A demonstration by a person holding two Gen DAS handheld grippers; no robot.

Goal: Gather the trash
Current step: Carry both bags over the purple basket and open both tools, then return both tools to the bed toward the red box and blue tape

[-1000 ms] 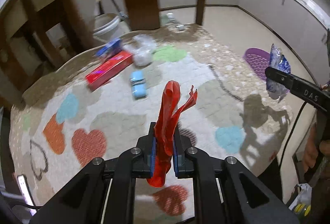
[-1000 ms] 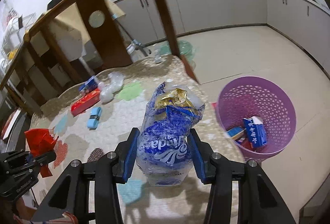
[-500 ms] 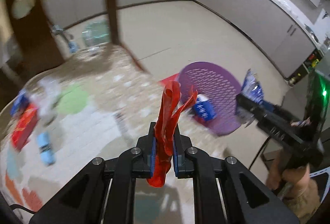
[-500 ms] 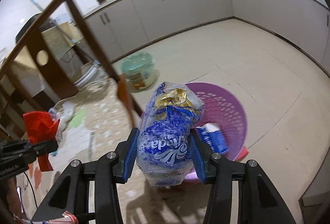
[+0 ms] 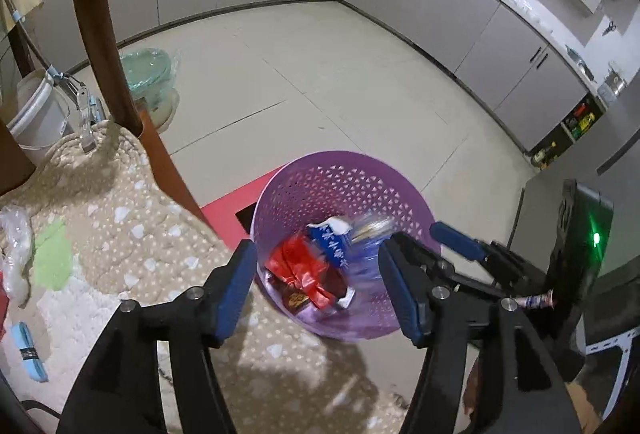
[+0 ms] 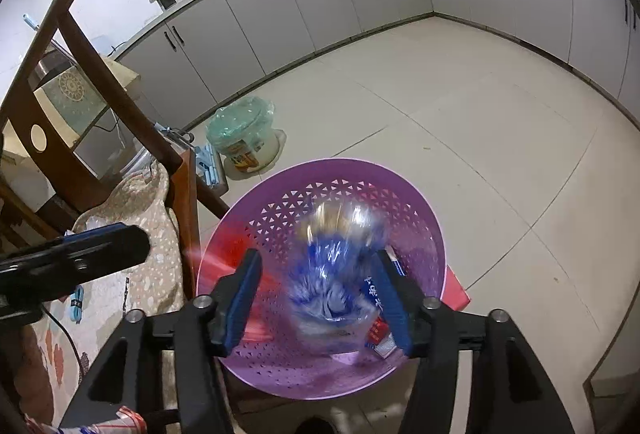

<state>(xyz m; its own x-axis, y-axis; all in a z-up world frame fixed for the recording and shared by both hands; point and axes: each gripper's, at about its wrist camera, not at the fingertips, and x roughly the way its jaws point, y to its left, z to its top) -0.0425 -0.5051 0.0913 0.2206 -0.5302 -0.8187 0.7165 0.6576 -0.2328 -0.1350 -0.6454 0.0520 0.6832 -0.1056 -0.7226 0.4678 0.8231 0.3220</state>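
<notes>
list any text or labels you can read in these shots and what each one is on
No text reads clearly enough to quote.
Blue carton in the purple basket: white characters, too blurred to read.
Blue and clear bag falling between the opening right gripper jaws: print smeared by motion.
Bagged pot on the floor: orange label, too small.
Light blue packet on the cloth: dark band, illegible.

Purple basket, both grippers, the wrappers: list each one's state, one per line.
Purple basket: upright on floor, holding trash.
Left gripper: jaws opening, nothing between them.
Right gripper: jaws opening, letting go.
Red wrapper: lying in basket.
Blue snack bag: blurred, dropping into basket.
</notes>
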